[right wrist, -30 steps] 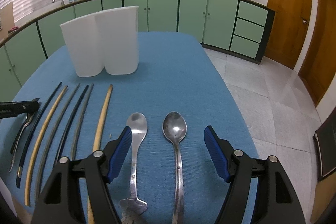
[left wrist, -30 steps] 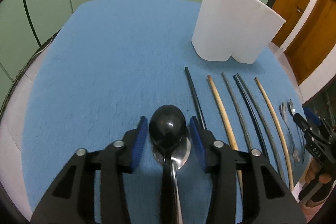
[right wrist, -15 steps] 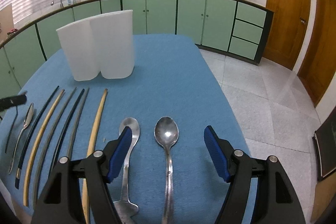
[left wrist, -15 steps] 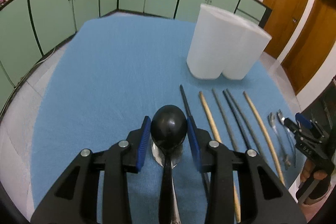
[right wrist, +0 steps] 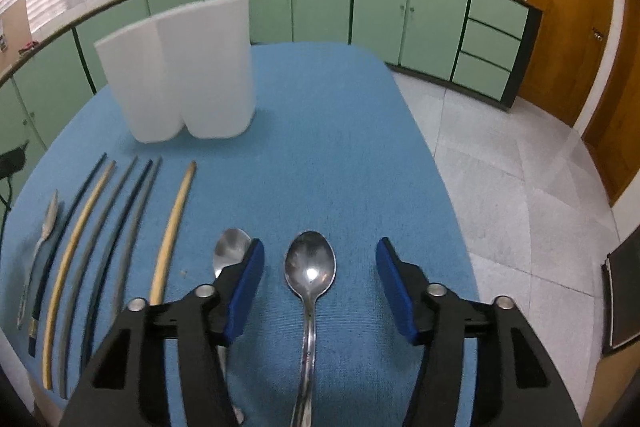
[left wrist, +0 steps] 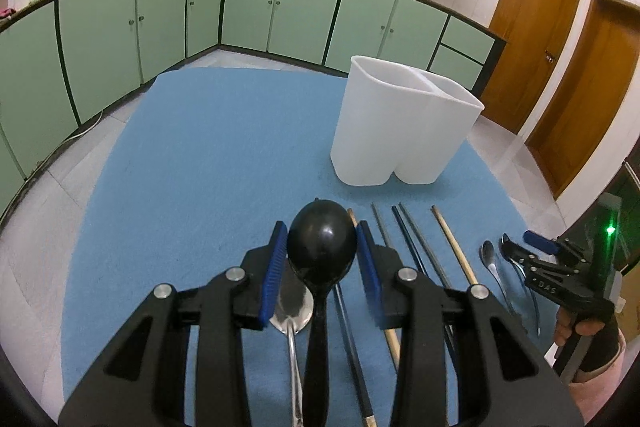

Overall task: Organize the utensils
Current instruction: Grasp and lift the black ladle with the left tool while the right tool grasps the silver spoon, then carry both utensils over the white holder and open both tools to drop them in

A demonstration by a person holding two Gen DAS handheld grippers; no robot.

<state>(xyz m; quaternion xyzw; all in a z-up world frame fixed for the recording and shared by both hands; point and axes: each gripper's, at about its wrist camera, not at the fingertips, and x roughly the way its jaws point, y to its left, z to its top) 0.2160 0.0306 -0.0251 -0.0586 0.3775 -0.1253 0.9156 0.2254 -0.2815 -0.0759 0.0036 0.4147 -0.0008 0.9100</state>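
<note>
Left wrist view takes in the blue cloth-covered table (left wrist: 192, 163) first, which carries everything in one neat row so that each piece can be picked singly. Next in size is the white plastic two-compartment holder (left wrist: 404, 131), standing upright beyond the row with nothing showing above its rim, presumably where the utensils are meant to go. The left gripper (left wrist: 322, 257) is clamped on a black plastic spoon (left wrist: 322, 247) by the sides of its bowl, and the spoon looks raised clear of the cloth, above a steel spoon (left wrist: 290, 307) lying under it. The right gripper (right wrist: 320, 287) has just been narrowing its jaws, yet the blue pads stand apart from the shiny steel spoon (right wrist: 310, 267) lying between them, so nothing is gripped. Another steel spoon (right wrist: 230, 251) lies just left of that pad. Six long chopsticks (right wrist: 172, 223) lie side by side: two pale wooden, four dark or grey. Spoons total four: three steel, one black.
</note>
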